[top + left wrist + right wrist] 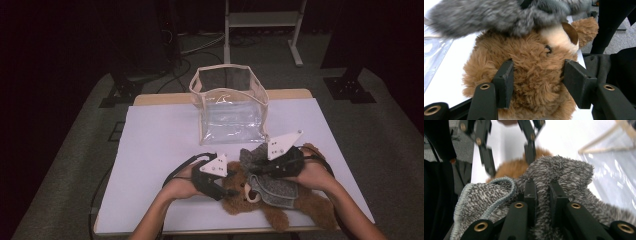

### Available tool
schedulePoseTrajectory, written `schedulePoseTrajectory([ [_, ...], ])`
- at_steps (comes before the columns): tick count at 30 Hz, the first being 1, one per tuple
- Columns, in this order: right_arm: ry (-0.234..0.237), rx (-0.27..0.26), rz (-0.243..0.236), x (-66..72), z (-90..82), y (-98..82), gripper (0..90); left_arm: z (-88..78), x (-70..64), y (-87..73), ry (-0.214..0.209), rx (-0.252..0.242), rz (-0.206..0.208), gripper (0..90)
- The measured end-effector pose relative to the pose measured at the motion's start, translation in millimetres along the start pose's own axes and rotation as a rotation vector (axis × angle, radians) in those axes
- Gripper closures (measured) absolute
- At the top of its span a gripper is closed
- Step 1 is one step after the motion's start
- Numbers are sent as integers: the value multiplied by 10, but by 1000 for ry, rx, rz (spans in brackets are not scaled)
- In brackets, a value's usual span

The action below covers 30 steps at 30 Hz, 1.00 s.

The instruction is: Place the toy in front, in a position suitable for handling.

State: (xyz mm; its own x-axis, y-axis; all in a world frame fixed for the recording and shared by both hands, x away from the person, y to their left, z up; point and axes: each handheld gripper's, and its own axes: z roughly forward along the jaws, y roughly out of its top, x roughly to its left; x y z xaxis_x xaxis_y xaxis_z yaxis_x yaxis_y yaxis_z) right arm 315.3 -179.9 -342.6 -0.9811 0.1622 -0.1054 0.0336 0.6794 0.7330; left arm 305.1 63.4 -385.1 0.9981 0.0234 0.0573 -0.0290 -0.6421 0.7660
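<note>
White surface (150, 150) carries everything: the left gripper (537, 82) clamps the teddy bear's head (534, 75) between half-spread jaws; beside it the right gripper (541, 195) pinches the grey garment (564, 175); beyond stands a clear bag (230, 107).

dim room, lit tabletop, blurred close-ups

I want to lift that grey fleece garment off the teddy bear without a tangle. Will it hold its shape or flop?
Probably flop: the grey garment bunches into soft folds where the right gripper pinches it. It looks light and fuzzy, so unlikely to slip. It may drag on the teddy bear, which the left gripper clamps by the head.
</note>
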Motion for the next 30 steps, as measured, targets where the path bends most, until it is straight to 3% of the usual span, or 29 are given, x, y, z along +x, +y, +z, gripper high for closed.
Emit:
schedulePoseTrajectory([
  [3,18,1,-24,-3,99,109,780,-3,-18,-2,-1,3,5,435],
  [6,32,13,-17,-8,147,111,780,-5,-17,-9,-4,0,3,434],
  [10,32,17,13,-29,76,2,780,-2,-6,-8,-3,-1,5,434],
  [16,-11,54,43,-56,-132,-224,780,-2,5,-3,-2,2,5,434],
  [21,-36,36,94,-66,-294,-448,781,-5,17,6,3,-7,-1,432],
  [26,-31,14,103,-9,-287,-522,781,-84,55,52,28,-31,-10,433],
  [30,-10,14,84,80,-235,-516,781,-92,96,88,42,-44,-19,427],
])
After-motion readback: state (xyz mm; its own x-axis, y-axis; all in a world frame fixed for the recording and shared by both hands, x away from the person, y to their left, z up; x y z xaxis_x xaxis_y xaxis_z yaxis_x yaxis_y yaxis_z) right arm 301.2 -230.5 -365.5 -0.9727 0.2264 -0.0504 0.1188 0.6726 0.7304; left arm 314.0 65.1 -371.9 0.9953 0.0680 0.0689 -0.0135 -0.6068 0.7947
